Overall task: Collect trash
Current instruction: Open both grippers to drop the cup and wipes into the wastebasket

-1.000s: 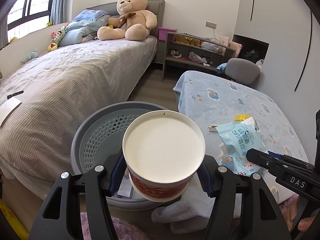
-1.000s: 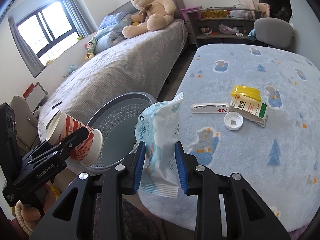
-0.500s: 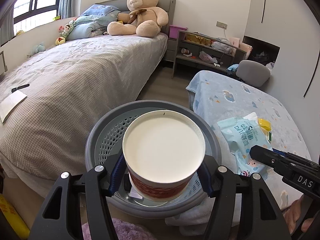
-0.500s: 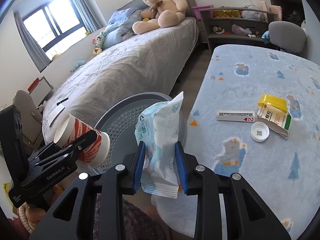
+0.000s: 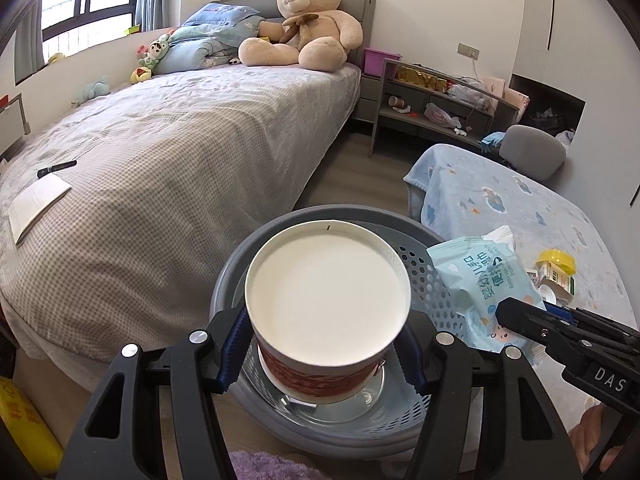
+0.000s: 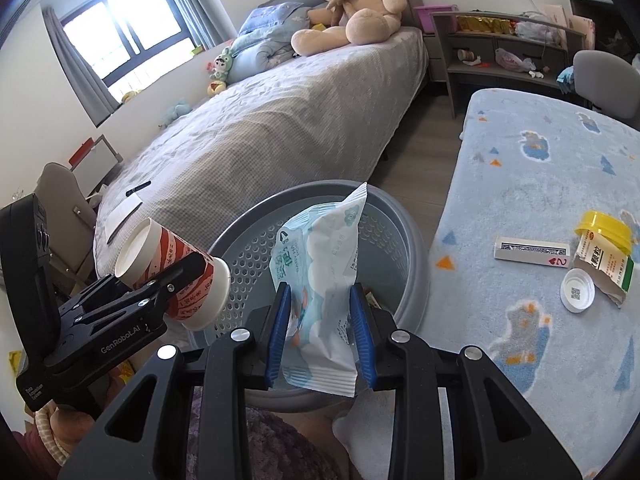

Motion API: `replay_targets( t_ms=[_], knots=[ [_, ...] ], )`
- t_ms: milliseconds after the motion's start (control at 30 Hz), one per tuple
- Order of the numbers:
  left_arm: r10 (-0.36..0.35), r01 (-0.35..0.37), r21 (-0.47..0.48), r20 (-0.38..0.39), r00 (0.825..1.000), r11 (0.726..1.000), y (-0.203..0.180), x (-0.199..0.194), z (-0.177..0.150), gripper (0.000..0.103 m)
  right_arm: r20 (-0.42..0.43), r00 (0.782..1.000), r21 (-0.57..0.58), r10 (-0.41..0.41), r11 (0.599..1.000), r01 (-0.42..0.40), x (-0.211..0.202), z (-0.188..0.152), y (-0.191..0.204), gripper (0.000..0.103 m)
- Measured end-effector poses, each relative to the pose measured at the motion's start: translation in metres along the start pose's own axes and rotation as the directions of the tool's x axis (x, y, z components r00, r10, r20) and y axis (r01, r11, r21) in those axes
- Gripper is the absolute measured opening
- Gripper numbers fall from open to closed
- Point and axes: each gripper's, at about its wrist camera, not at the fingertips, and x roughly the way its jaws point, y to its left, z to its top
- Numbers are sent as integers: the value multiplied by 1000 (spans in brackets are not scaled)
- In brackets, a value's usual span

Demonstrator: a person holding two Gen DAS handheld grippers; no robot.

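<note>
Bedroom floor between the bed (image 5: 168, 168) and the blanket-covered surface (image 6: 532, 184) carries a grey perforated basket (image 6: 404, 240). Left tongs (image 5: 324, 344) clamp a paper cup (image 5: 326, 300) above it; right tongs (image 6: 322, 324) clamp a wipes packet (image 6: 324, 264) over its near right rim.

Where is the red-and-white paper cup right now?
The red-and-white paper cup is clamped in the left gripper, above the grey perforated basket, beside the bed.

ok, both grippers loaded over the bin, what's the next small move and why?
Probably open the left gripper and drop the red-and-white paper cup: in the left wrist view it hangs above the grey perforated plastic basket. The right gripper, shut on the pale blue wipes packet, can release next.
</note>
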Motion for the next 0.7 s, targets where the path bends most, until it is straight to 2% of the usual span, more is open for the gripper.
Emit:
replay_targets(
  t_ms=[633, 700],
  knots=[
    [18, -17, 32, -26, 999, 999, -3, 16, 8, 61, -17, 1000, -18, 2, 1000, -3, 19, 12, 5, 33],
    [28, -27, 34, -29, 999, 999, -3, 16, 7, 71, -13, 1000, -20, 0, 1000, -1, 19, 13, 5, 36]
  ],
)
